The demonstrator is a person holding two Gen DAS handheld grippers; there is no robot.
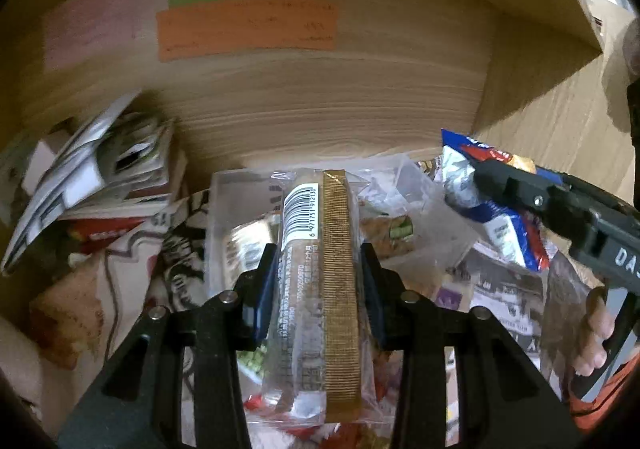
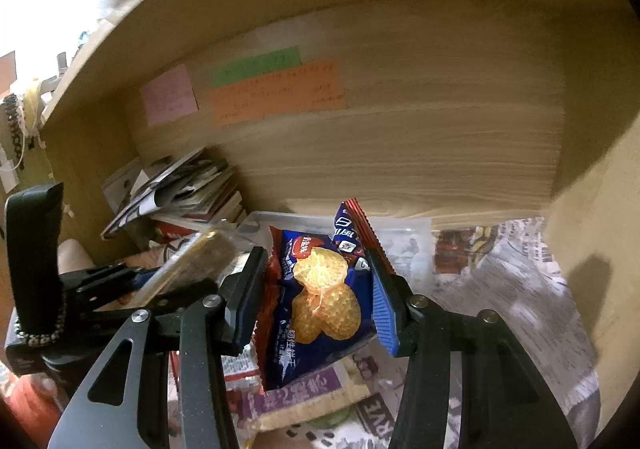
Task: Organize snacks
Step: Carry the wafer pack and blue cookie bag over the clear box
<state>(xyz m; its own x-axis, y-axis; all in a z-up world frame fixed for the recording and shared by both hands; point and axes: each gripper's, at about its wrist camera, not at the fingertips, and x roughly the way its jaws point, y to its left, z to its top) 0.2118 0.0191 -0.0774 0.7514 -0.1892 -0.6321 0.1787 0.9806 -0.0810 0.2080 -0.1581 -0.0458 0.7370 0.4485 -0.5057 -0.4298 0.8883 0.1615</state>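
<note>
My left gripper (image 1: 318,269) is shut on a clear-wrapped brown snack bar (image 1: 320,273) with a gold edge and a barcode, held over a clear plastic bin (image 1: 218,209) with several snacks in it. My right gripper (image 2: 316,289) is shut on a blue and red cracker packet (image 2: 324,301) and holds it above the newspaper. In the left wrist view the right gripper (image 1: 520,193) and its packet (image 1: 500,225) are at the right. In the right wrist view the left gripper (image 2: 132,281) and its bar (image 2: 188,265) are at the left.
A wooden shelf back wall (image 1: 320,97) carries pink, green and orange notes (image 1: 244,29). A stack of papers and booklets (image 1: 92,169) lies at the left. Newspaper (image 2: 500,289) covers the shelf floor. A shelf side wall (image 2: 592,249) stands at the right.
</note>
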